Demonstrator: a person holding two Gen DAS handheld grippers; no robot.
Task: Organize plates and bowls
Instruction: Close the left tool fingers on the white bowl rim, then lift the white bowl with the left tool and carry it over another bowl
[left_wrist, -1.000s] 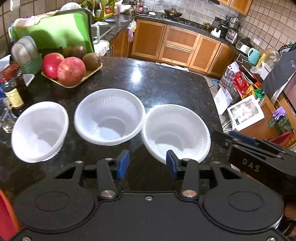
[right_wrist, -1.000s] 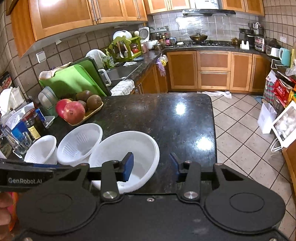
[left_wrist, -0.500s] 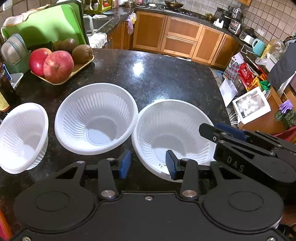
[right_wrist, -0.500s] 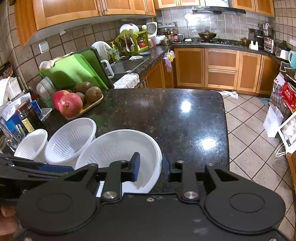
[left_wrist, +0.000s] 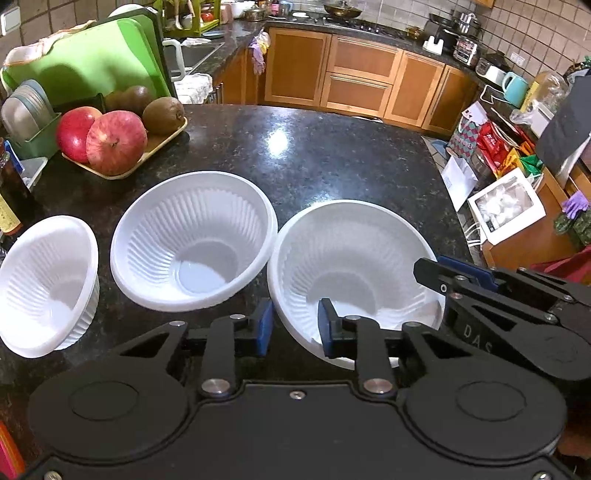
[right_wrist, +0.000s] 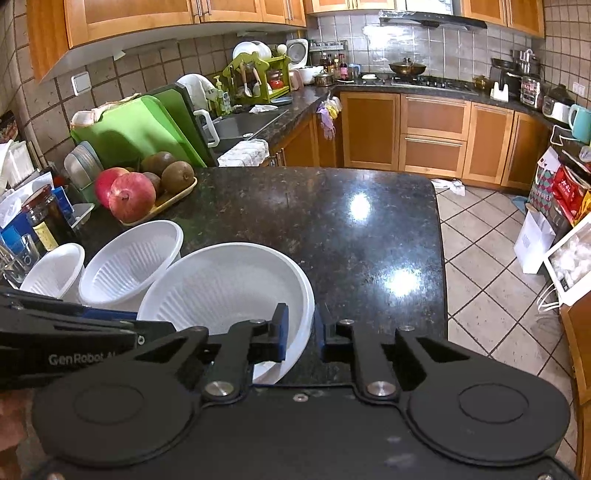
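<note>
Three white bowls sit in a row on the dark bench (left_wrist: 332, 155): small bowl (left_wrist: 44, 280) at nine o'clock, middle bowl (left_wrist: 192, 236), large bowl (left_wrist: 351, 266) nearest. Both grippers straddle the large bowl's rim from opposite sides. The left gripper (left_wrist: 295, 321) has just been closing, its fingers about the near wall. The right gripper (right_wrist: 301, 332) has been closing too and now looks clenched on the rim (contact partly hidden).

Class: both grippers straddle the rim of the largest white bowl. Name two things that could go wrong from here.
1. The largest bowl touches the middle bowl; lifting may drag or tip it.
2. The left gripper and right gripper, whose jaws have just been closing, pinch one thin rim from two sides; uneven pulling may buckle it.
</note>
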